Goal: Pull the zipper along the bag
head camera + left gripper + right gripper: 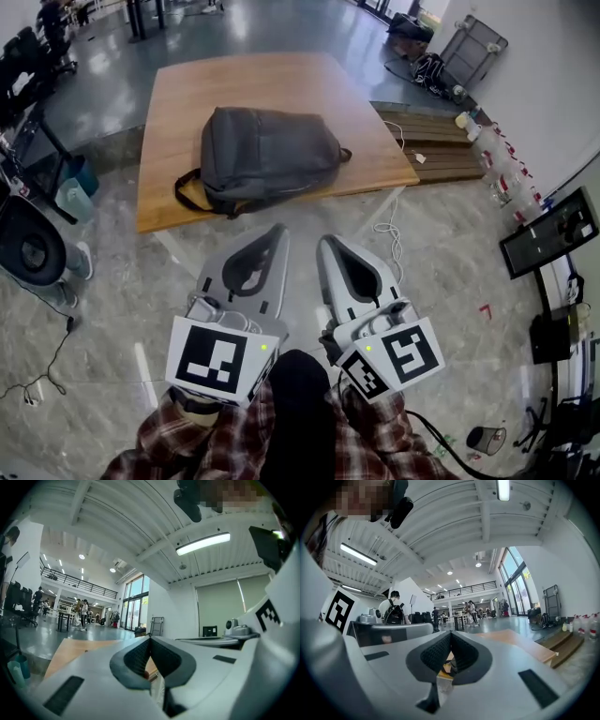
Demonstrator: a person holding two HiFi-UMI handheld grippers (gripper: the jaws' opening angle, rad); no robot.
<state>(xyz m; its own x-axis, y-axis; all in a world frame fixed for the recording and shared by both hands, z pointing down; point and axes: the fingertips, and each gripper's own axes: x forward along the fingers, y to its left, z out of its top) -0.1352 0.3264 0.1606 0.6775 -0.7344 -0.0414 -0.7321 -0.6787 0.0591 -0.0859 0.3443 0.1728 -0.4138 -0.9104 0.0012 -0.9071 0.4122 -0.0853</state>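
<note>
Bag (pixel 267 155): flat on the wooden table (pixel 187 84), well apart from both grippers.
Left gripper (pixel 278 228): jaws pressed together, empty.
Right gripper (pixel 325 240): likewise.
Handling: probably soft, light; brace fabric, pinch the zipper pull (not discernible).

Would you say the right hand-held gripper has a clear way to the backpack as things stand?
Probably yes: nothing stands between the right hand-held gripper and the backpack on the table. The gripper is held short of the table edge, jaws shut.
</note>
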